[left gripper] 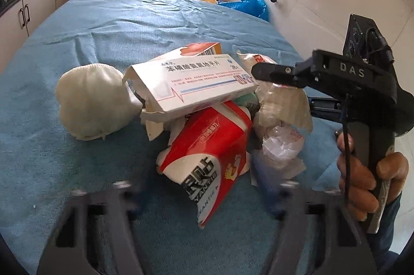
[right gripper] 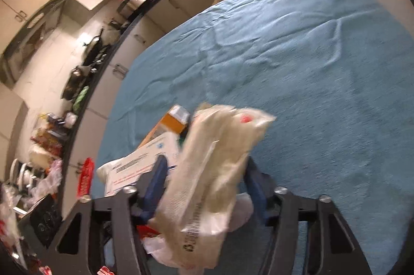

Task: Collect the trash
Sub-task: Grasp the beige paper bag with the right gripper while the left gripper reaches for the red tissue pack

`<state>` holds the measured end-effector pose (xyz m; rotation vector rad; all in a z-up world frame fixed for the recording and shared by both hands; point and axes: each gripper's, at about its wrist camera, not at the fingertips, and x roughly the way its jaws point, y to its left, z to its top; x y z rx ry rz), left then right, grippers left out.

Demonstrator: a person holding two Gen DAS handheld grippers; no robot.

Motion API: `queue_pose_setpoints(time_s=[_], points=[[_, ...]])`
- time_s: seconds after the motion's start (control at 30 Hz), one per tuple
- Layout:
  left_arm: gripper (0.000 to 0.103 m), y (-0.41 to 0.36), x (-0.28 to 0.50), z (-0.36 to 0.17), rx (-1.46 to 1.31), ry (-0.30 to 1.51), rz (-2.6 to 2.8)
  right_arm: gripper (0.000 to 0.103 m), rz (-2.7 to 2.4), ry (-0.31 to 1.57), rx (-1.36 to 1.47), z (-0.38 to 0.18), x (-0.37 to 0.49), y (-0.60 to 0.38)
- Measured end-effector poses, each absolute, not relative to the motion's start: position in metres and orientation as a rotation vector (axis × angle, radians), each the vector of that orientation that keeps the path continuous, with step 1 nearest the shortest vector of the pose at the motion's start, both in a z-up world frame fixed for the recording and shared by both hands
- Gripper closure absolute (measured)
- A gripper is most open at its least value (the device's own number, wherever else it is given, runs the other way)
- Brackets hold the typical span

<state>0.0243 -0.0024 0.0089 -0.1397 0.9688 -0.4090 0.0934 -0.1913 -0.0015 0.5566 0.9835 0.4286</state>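
Jaws of the left gripper (left gripper: 207,200) stand apart over the near end of the trash pile, and the red-and-white carton (left gripper: 207,161) lies between them without clear contact on either side. On the left of the pile sits a bunched white cloth (left gripper: 90,101), with the white medicine box (left gripper: 191,83) leaning across the carton's top and an orange-edged box (left gripper: 207,48) behind it. To the right lies crumpled clear plastic wrap (left gripper: 282,143). All of it rests on the blue cloth covering the tabletop (left gripper: 77,184). Farther right, a hand (left gripper: 367,176) holds the right gripper (right gripper: 204,181), whose blue-padded jaws sit on either side of a crinkled translucent wrapper (right gripper: 217,171); motion blur hides whether the pads press it. A blue plastic bag (left gripper: 251,2) lies past the far edge.
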Motion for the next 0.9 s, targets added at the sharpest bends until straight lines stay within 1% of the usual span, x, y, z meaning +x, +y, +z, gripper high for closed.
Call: queue_pose_setpoints(time_s=[0.07, 0.23, 0.33, 0.43, 0.53, 0.77, 0.9], points=[[0.059, -0.001, 0.025, 0.009, -0.161, 0.963, -0.428, 0.058, 0.427, 0.954, 0.516, 0.004, 0.089, -0.187], [0.078, -0.001, 0.016, 0.014, -0.139, 0.915, -0.441, 0.058, 0.426, 0.839, 0.467, 0.023, 0.073, -0.186], [0.085, -0.001, 0.006, 0.02, -0.114, 0.873, -0.447, 0.058, 0.406, 0.747, 0.413, 0.037, 0.059, -0.185], [0.088, 0.003, -0.005, 0.026, -0.094, 0.834, -0.442, 0.058, 0.408, 0.693, 0.384, 0.047, 0.051, -0.18], [0.088, 0.013, -0.015, 0.028, -0.079, 0.809, -0.42, 0.058, 0.436, 0.66, 0.358, 0.052, 0.043, -0.17], [0.088, 0.043, -0.036, 0.022, -0.075, 0.819, -0.403, 0.058, 0.474, 0.637, 0.292, 0.054, 0.035, -0.151], [0.083, 0.043, -0.036, 0.021, -0.049, 0.822, -0.412, 0.058, 0.478, 0.634, 0.267, 0.054, 0.034, -0.148]])
